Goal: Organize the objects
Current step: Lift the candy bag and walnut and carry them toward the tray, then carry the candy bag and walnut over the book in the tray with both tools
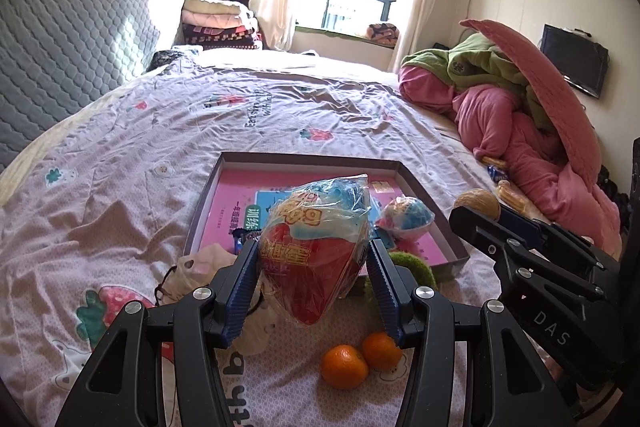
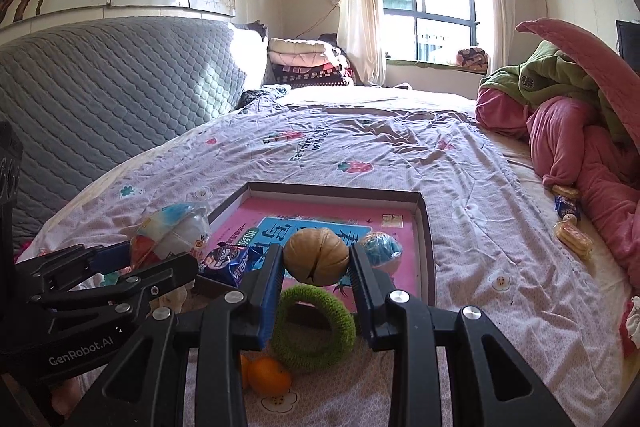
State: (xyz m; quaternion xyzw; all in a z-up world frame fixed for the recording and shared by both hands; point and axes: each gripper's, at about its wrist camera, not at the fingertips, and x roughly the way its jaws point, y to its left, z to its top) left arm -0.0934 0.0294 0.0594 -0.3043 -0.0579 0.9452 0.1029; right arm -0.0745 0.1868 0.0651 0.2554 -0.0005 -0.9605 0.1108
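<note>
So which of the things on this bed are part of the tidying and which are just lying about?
Part of the job:
- wrapped toy egg in left tongs
- walnut in right tongs
- box tray
- two tangerines
- green fuzzy ring

Lying about:
- pink bedding heap
- folded blankets

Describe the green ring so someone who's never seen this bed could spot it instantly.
On the bed, find the shallow box with the pink book inside. At its near edge lies the green ring, below the right tongs holding a walnut. It is fuzzy, hollow-centred and green; the oranges beside it are smooth.
</note>
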